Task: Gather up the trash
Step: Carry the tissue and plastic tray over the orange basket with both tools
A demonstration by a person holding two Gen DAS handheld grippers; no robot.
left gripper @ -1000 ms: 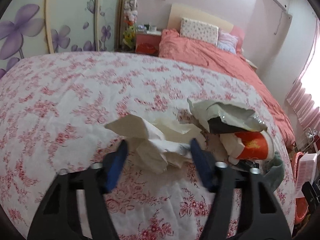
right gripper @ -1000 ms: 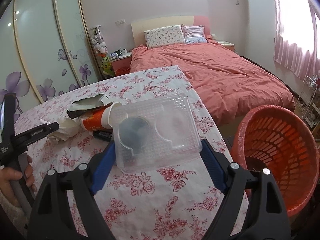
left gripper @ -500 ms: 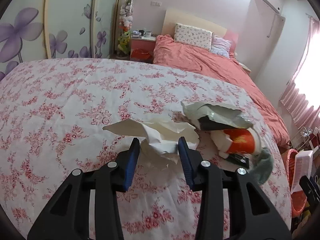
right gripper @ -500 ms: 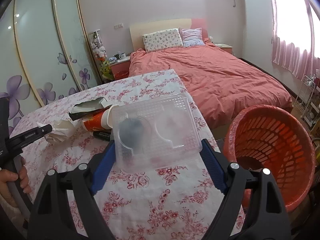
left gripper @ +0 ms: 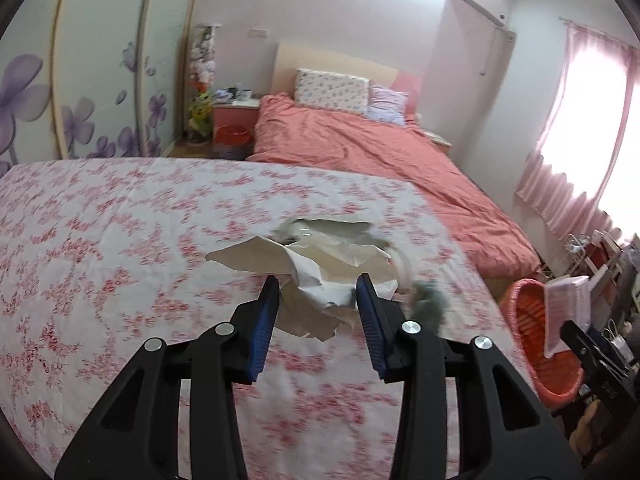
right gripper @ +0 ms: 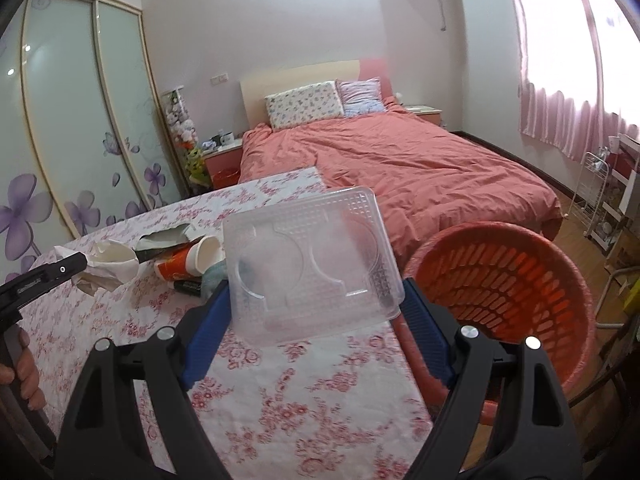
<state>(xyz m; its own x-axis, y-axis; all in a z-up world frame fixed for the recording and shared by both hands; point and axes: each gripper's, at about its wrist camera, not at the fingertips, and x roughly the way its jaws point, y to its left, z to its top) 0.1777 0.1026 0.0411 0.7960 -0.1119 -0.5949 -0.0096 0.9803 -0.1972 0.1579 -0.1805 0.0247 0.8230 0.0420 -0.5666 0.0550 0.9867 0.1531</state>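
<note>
My left gripper (left gripper: pixel 317 294) is shut on a crumpled white paper (left gripper: pixel 316 276) and holds it above the floral table (left gripper: pixel 100 240); the paper also shows in the right wrist view (right gripper: pixel 110 266). My right gripper (right gripper: pixel 316 304) is shut on a clear plastic tray (right gripper: pixel 308 260), held above the table's right edge beside the red basket (right gripper: pixel 508 280). A red-and-white paper cup (right gripper: pixel 186 262), a torn grey wrapper (right gripper: pixel 164 242), a black item (right gripper: pixel 188 287) and a grey-green rag (left gripper: pixel 430 304) lie on the table.
The red basket (left gripper: pixel 540 344) stands on the floor off the table's right edge. A bed with a coral cover (right gripper: pixel 420 168) lies beyond. A white wire rack (right gripper: pixel 596 200) stands at the right wall. Wardrobe doors (right gripper: pixel 80 120) are at the left.
My left gripper closed on the crumpled paper and lifted it off the table. My right gripper carried the clear tray up and right, toward the basket.
</note>
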